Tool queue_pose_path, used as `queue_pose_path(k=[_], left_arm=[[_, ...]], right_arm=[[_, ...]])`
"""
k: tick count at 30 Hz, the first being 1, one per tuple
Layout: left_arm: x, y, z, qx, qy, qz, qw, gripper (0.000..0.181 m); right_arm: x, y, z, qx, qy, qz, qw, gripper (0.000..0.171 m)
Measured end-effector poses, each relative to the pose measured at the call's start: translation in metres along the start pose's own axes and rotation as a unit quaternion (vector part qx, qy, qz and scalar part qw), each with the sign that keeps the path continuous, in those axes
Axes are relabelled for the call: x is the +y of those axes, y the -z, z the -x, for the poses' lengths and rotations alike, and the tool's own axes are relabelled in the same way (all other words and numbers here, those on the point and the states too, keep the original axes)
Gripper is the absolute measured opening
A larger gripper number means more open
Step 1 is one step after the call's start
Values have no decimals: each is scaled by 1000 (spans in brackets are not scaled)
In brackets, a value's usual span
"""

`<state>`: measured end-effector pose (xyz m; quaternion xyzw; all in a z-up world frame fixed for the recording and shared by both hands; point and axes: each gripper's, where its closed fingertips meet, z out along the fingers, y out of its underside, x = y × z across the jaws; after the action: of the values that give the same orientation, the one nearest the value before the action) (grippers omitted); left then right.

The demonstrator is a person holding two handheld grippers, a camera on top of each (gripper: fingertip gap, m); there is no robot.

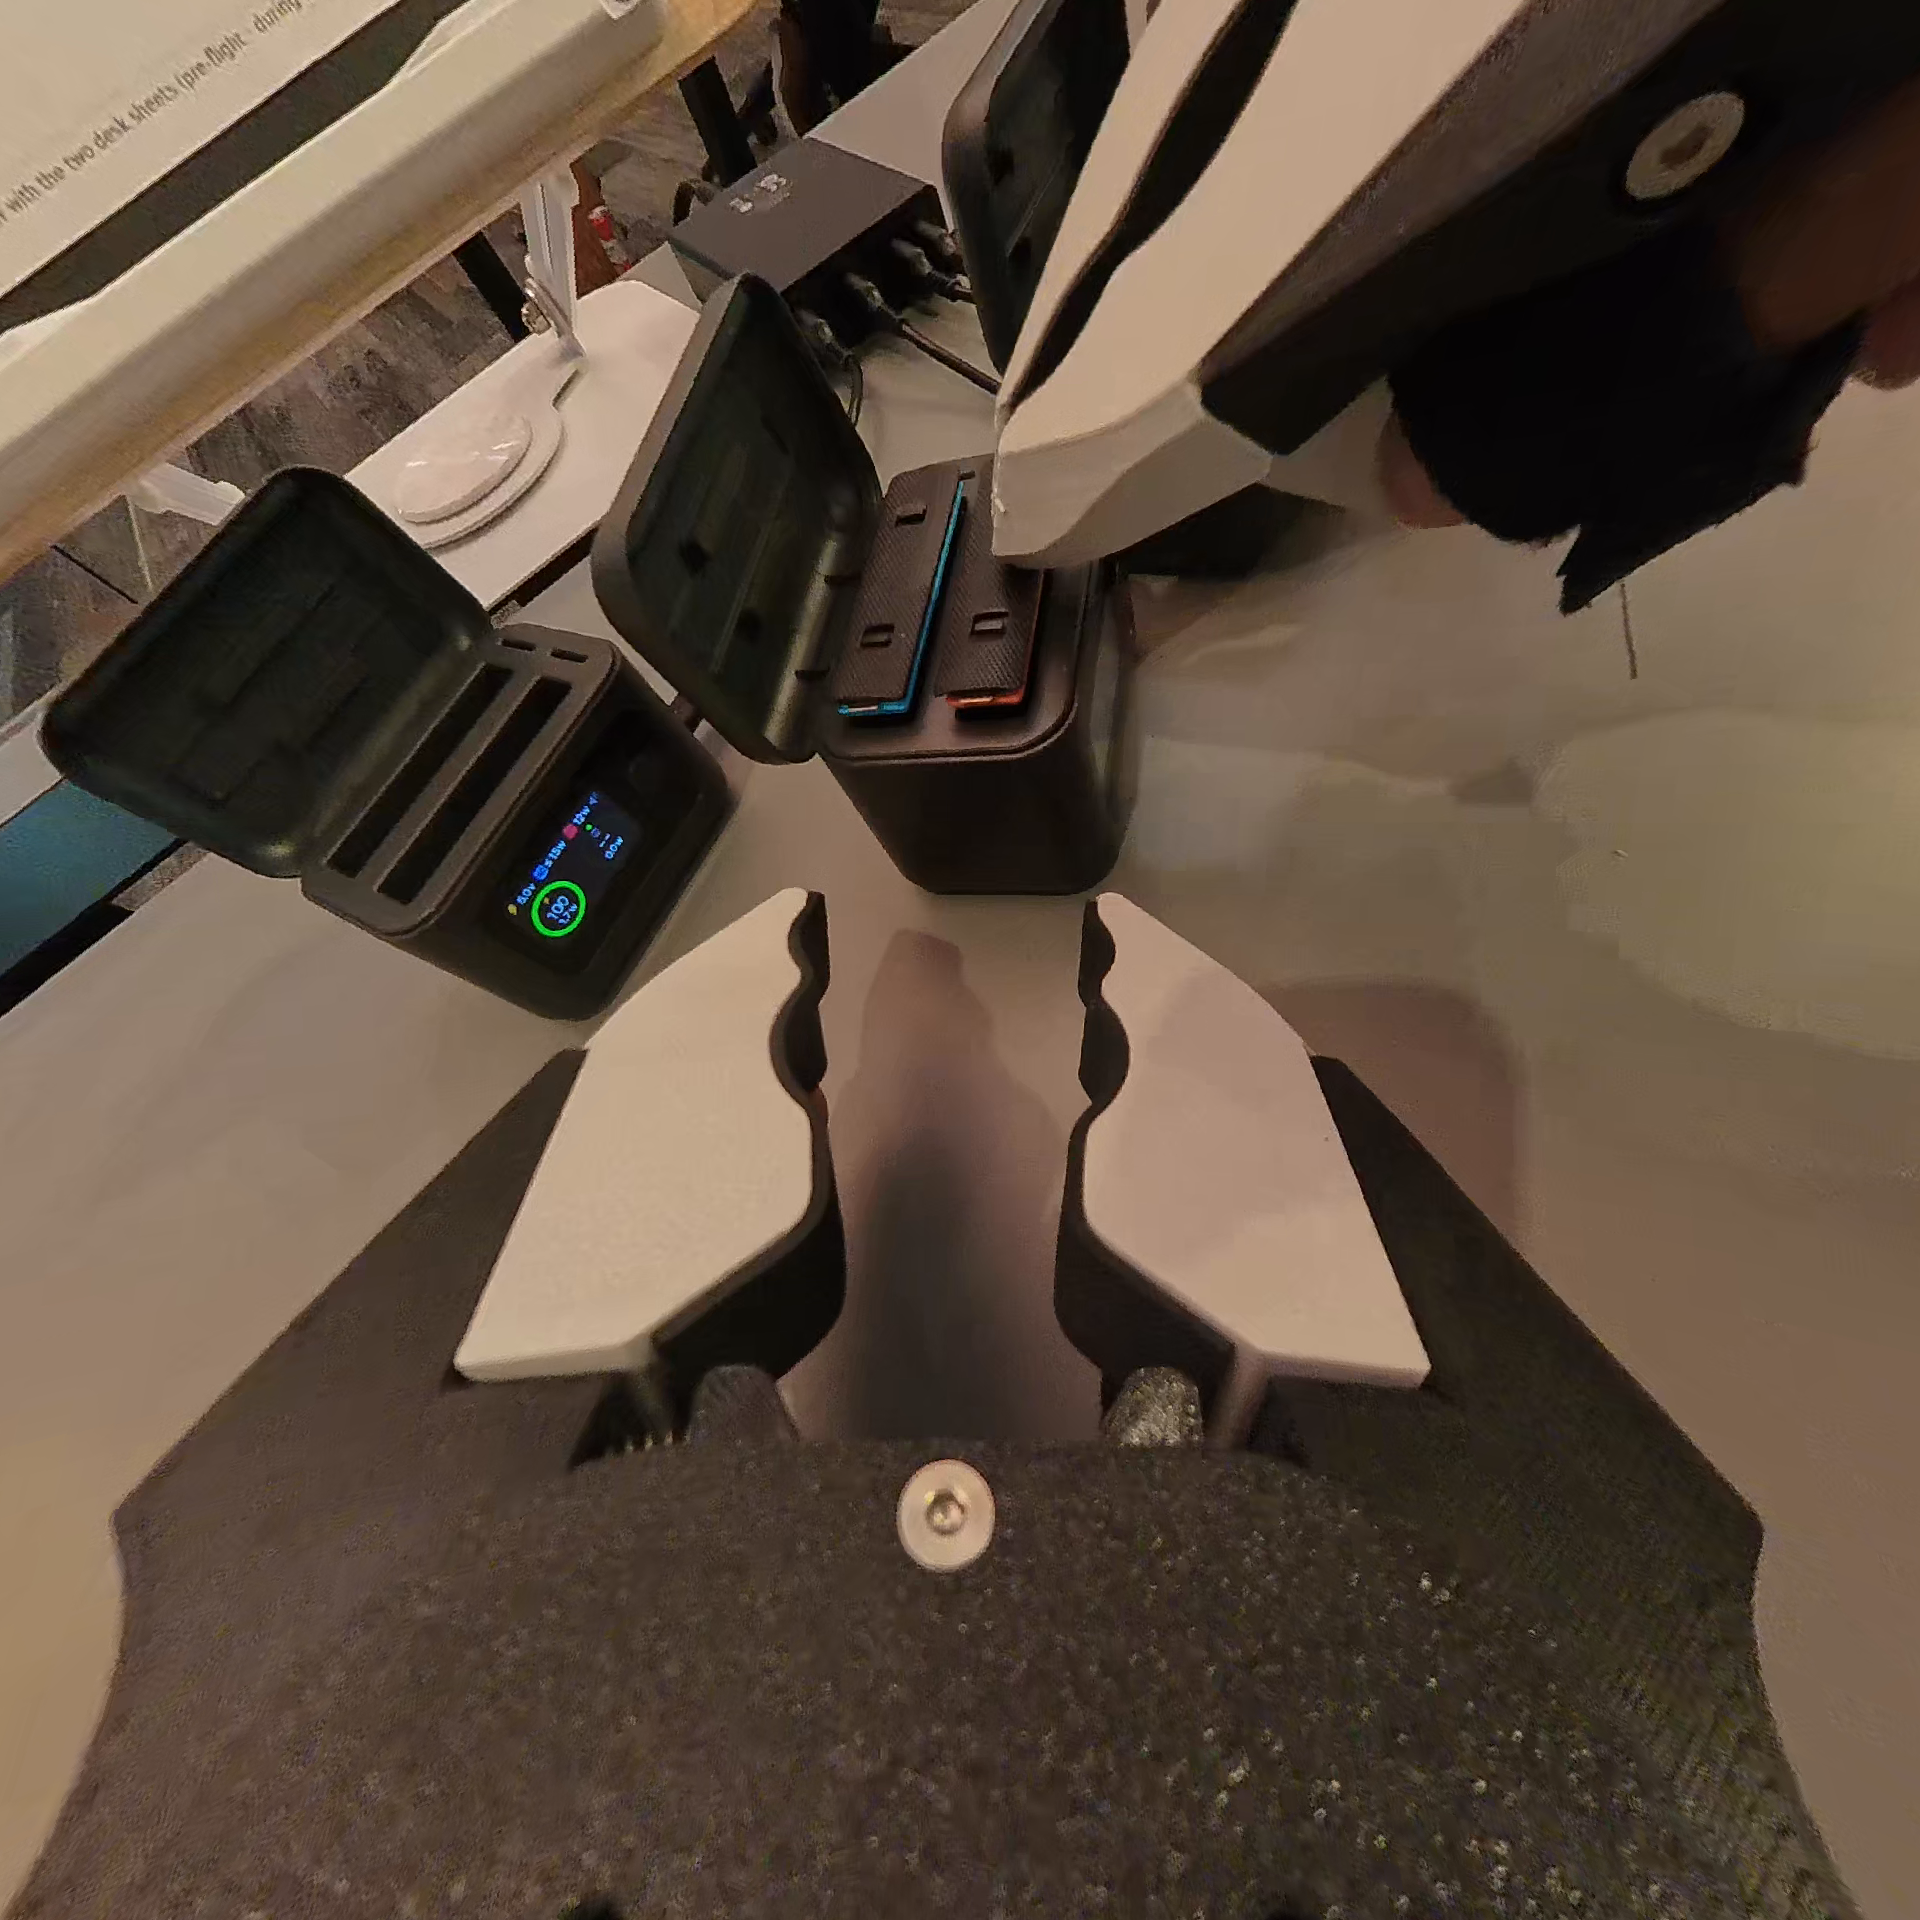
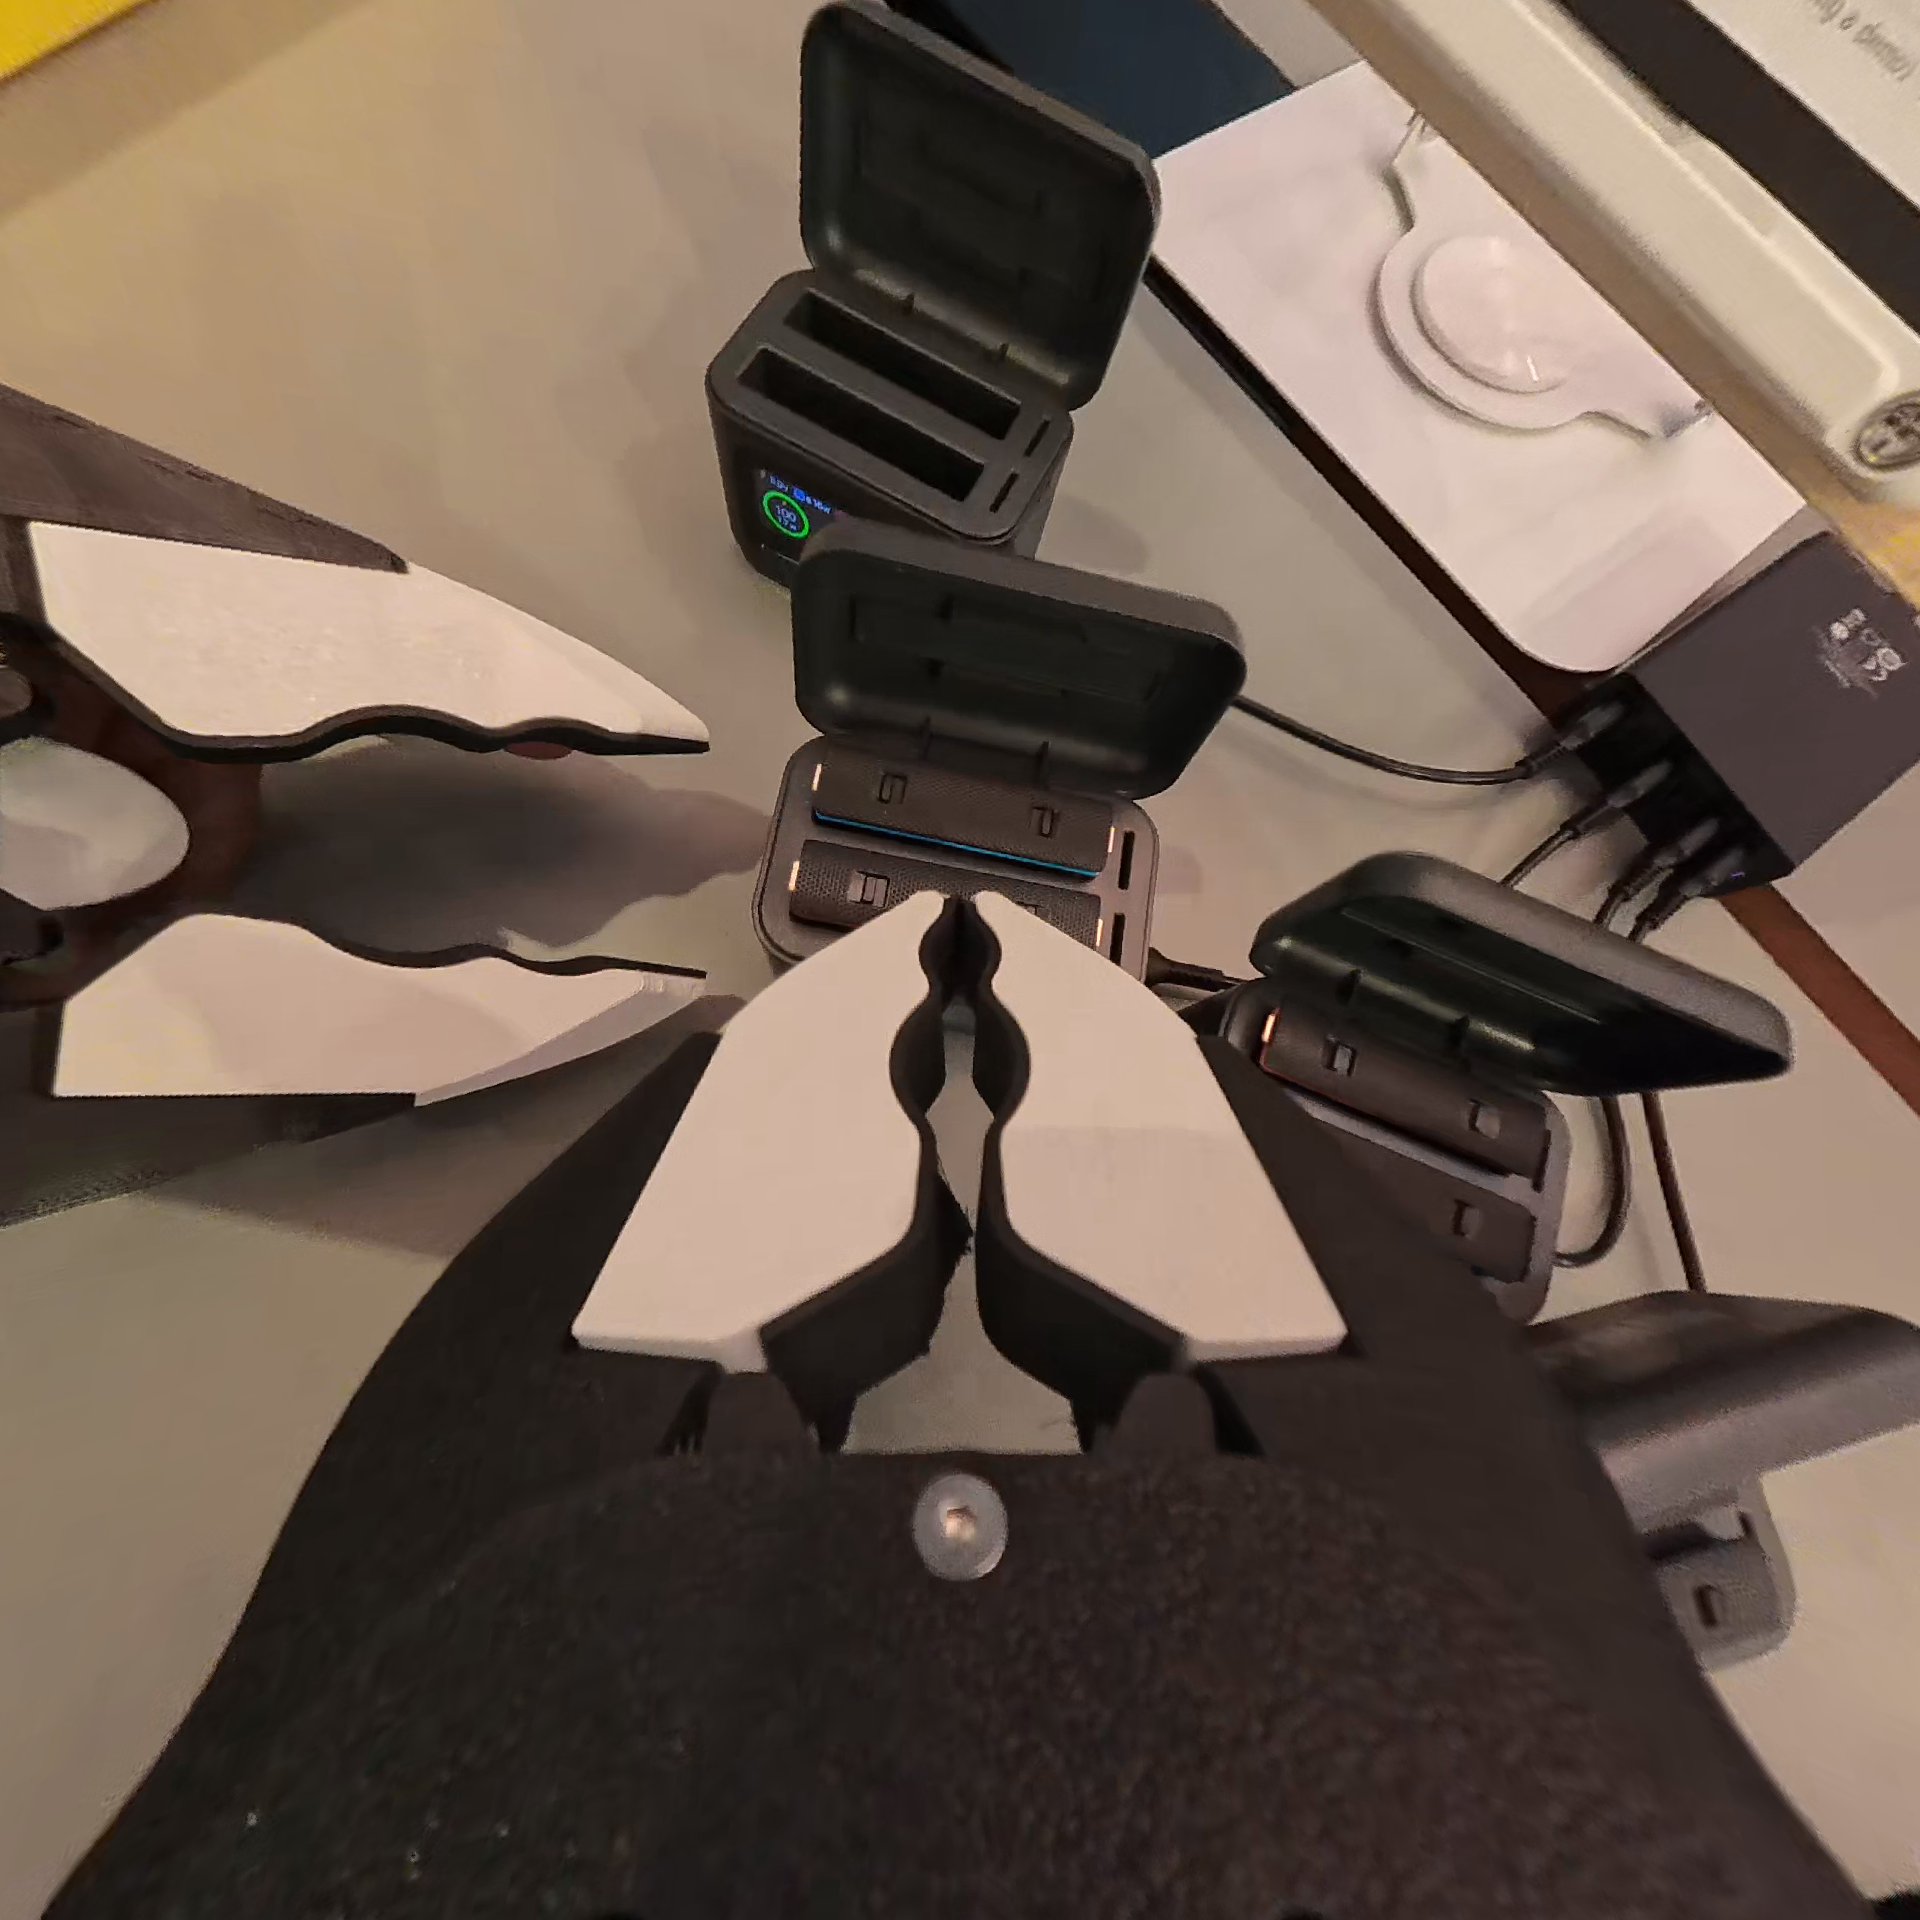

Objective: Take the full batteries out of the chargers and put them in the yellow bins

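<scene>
The middle charger (image 1: 997, 810) stands open on the pale table with two black batteries in it, one blue-edged (image 1: 894, 613) and one orange-edged (image 1: 982, 634). My right gripper (image 2: 956, 914) is shut with nothing between its pads. Its tips are down at the top of the orange-edged battery (image 2: 842, 888), next to the blue-edged battery (image 2: 956, 805); it also shows in the left wrist view (image 1: 1029, 535). My left gripper (image 1: 951, 935) is open and empty, low over the table just in front of this charger, and it also shows in the right wrist view (image 2: 704, 860).
An empty open charger (image 1: 468, 810) with a lit screen stands left of the middle one, and shows beyond it in the right wrist view (image 2: 894, 416). A third open charger (image 2: 1434, 1143) holds batteries. A black power hub (image 2: 1766, 748) with cables sits at the table edge. A yellow corner (image 2: 31, 31) shows far left. My right fingertips sit around 6 cm from my left ones.
</scene>
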<state>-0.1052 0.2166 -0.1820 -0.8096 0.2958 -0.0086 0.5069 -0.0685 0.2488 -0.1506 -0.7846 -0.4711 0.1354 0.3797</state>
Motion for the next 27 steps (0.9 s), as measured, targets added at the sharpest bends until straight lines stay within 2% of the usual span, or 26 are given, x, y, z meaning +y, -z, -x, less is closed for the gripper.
queue_pose_path(k=[3, 6, 11, 16, 19, 25, 27], left_arm=[[0, -3, 3, 0, 14, 5, 1000, 47], [-4, -10, 1, 16, 33, 7, 999, 51], [-10, -28, -4, 47, 59, 23, 997, 62], [-10, -43, -5, 62, 80, 50, 994, 66], [-10, -44, -5, 73, 88, 52, 992, 57], [-10, -43, -5, 71, 87, 52, 992, 56], [-10, -43, -5, 71, 86, 52, 992, 57]], right_arm=[[-1, -1, 0, -19, -21, -6, 1000, 0], [-9, 0, -4, -35, -67, -50, 996, 0], [-19, 0, -14, -23, -95, -71, 993, 35], [-19, -10, -12, -21, -100, -65, 993, 52], [-16, -16, -9, -15, -94, -56, 994, 60], [-16, -19, -6, 2, -88, -55, 995, 60], [-14, -19, -3, -7, -90, -43, 995, 67]])
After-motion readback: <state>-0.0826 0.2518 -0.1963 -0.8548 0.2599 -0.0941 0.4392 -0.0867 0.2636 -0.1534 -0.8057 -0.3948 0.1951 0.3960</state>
